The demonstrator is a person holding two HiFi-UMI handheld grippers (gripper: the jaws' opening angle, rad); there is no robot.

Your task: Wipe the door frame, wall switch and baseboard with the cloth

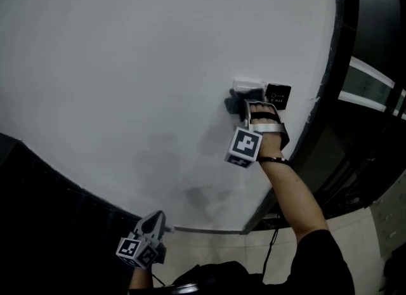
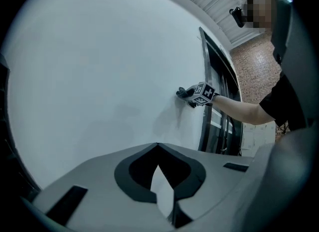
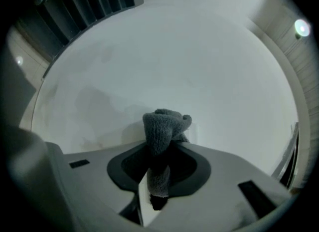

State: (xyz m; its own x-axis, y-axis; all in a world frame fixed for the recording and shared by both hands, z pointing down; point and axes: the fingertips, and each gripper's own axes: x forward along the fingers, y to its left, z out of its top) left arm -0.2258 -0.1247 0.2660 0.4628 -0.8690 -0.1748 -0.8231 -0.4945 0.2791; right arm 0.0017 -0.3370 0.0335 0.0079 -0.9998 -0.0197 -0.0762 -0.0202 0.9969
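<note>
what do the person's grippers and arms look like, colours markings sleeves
Both the left gripper and the right gripper have grey plastic bodies with dark pads lining the jaw opening. Each carries a white cube printed with black square markers. The right arm wears a short black sleeve and a thin dark band at the wrist.

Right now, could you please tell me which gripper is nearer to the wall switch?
Right. The right gripper holds the cloth at the wall switch; the left gripper hangs low, well away from it.
</note>
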